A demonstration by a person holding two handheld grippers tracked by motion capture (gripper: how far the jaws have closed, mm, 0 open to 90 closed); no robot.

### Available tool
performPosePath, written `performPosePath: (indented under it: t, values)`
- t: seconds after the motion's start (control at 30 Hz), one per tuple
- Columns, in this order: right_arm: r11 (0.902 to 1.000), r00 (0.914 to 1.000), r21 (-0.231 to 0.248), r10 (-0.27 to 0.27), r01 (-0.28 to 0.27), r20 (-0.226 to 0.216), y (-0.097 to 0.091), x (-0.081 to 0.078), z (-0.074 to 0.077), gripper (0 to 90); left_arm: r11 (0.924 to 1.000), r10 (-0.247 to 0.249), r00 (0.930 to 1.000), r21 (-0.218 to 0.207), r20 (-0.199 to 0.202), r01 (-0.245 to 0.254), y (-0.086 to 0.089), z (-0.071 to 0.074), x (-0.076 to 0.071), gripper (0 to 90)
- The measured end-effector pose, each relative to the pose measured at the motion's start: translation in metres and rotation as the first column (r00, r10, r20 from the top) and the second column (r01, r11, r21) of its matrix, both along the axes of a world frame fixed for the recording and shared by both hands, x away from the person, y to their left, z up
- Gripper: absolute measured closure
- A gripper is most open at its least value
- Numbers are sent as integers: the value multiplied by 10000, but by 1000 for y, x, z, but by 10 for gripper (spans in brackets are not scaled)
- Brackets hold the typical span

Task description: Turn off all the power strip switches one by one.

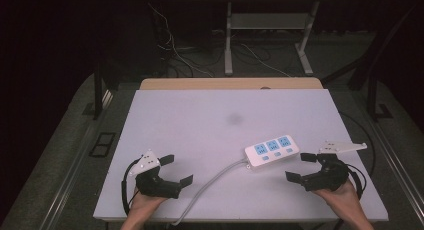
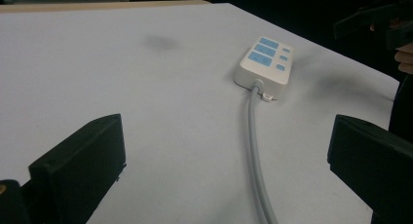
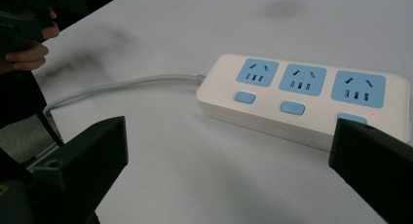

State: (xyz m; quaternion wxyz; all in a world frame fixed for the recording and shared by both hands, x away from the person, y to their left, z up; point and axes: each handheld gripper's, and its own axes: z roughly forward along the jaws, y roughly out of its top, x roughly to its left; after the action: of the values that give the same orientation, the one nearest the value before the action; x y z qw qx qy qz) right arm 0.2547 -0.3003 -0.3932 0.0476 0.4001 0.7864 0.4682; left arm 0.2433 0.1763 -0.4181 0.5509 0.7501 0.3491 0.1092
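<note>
Power strip (image 1: 272,151): 3 blue sockets, laid at 4 o'clock on the table (image 1: 200,125).
Left gripper (image 1: 176,171): jaws released, nothing held.
Right gripper (image 1: 300,166): jaws released, nothing held.

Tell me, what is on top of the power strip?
The power strip shows three blue sockets on its top, each with a blue switch beside it. No plug is in them. It lies flat on the white table, so its underside is hidden.

No readable text anywhere — power strip (image 3: 302,95) unmarked.
</note>
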Motion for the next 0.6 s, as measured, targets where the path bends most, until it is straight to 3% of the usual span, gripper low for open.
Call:
performPosePath:
  t: [0.6]
  values:
    - [9985,9993,-495,230,-245,-295,-1,20,7,6,10000,43,9999,23,-93,-43,1,-1,1,0]
